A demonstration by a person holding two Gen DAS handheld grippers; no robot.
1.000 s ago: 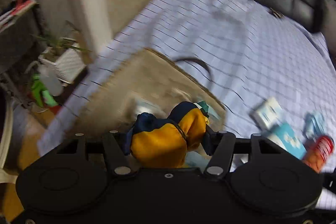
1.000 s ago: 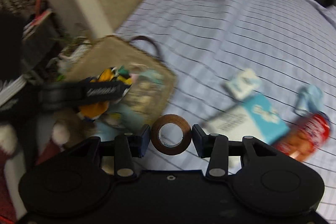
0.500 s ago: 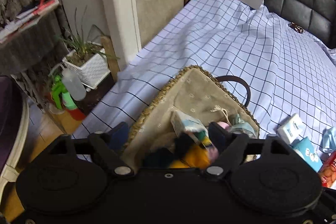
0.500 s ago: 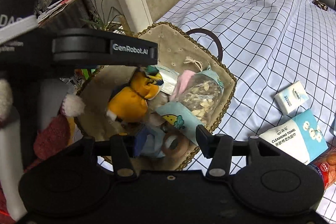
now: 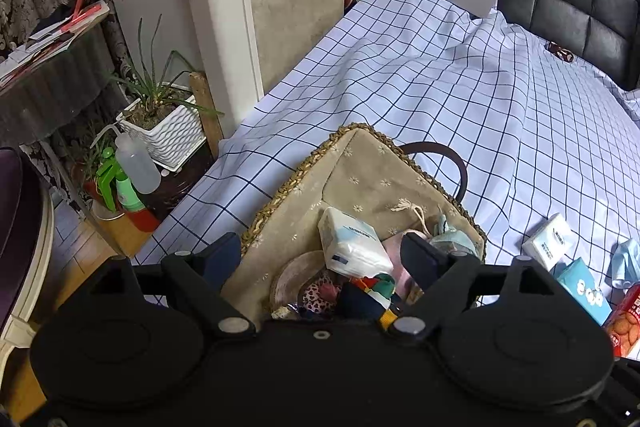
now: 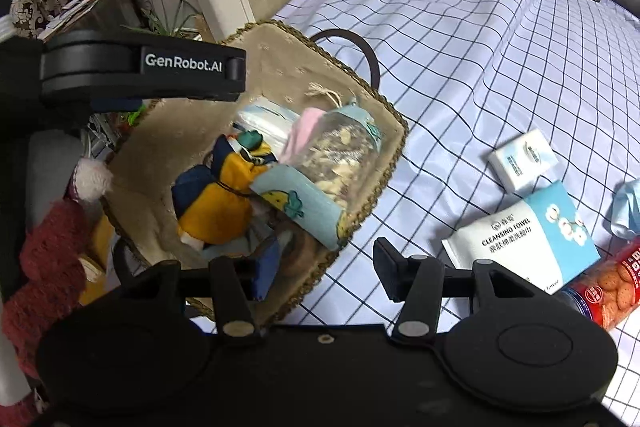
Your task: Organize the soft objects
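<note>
A woven basket (image 5: 352,139) (image 6: 384,183) with a beige lining stands on the checked bed near its left edge. In it lie a yellow and navy soft toy (image 6: 224,203) (image 5: 366,297), a tissue pack (image 5: 352,247), a clear pouch of dried pieces (image 6: 340,151), a light blue printed cloth (image 6: 304,203) and a brown tape roll (image 6: 300,251). My left gripper (image 5: 324,263) is open and empty just above the basket. My right gripper (image 6: 324,267) is open and empty over the basket's near rim.
On the bed to the right lie a small tissue pack (image 6: 524,161), a cleansing towel pack (image 6: 528,231), a blue face mask (image 6: 628,207) and a red biscuit tube (image 6: 600,287). A potted plant (image 5: 160,123) and spray bottles (image 5: 128,179) stand on the floor left of the bed.
My left gripper opened and dropped the yellow and navy toy into the basket. My right gripper opened and let the tape roll fall into the basket. Both have pulled back slightly.
</note>
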